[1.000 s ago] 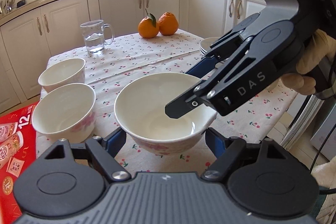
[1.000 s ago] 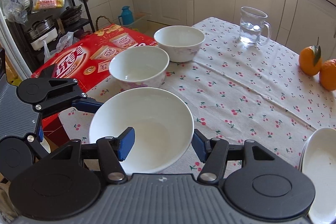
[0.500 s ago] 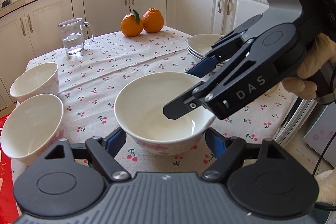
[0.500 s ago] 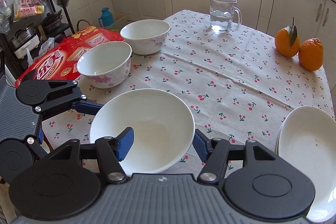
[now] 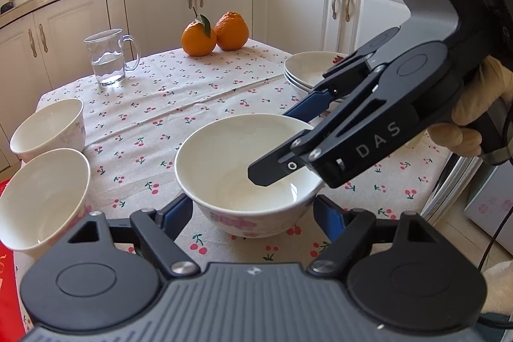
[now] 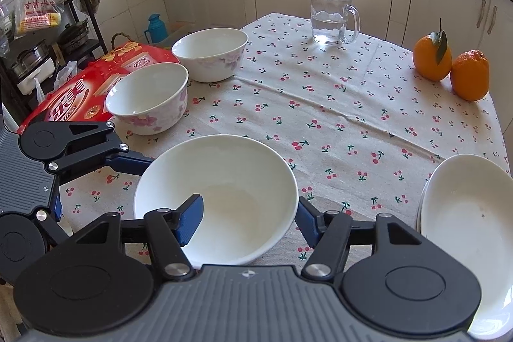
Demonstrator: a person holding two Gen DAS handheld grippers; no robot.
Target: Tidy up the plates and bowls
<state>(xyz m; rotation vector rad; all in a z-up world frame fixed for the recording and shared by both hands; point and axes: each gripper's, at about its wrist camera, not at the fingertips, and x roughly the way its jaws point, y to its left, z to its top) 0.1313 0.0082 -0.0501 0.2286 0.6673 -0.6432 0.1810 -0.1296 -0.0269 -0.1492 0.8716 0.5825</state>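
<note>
A white bowl with pink flowers sits low over the cherry-print tablecloth. My left gripper is shut on its lower body, one blue pad on each side. My right gripper straddles the bowl's rim, one finger inside and the other outside. Its jaws are opening, and the pads show a gap to the wall. Two more bowls stand to the left. A stack of white plates lies to the right.
A glass mug of water and two oranges stand at the table's far side. A red box lies beyond the left edge. The table's right edge runs close behind the plates. A gloved hand holds the right gripper.
Both grippers have carried the bowl away from the two other bowls, toward the plates and slightly lower. In the last half second they have hardly moved.
</note>
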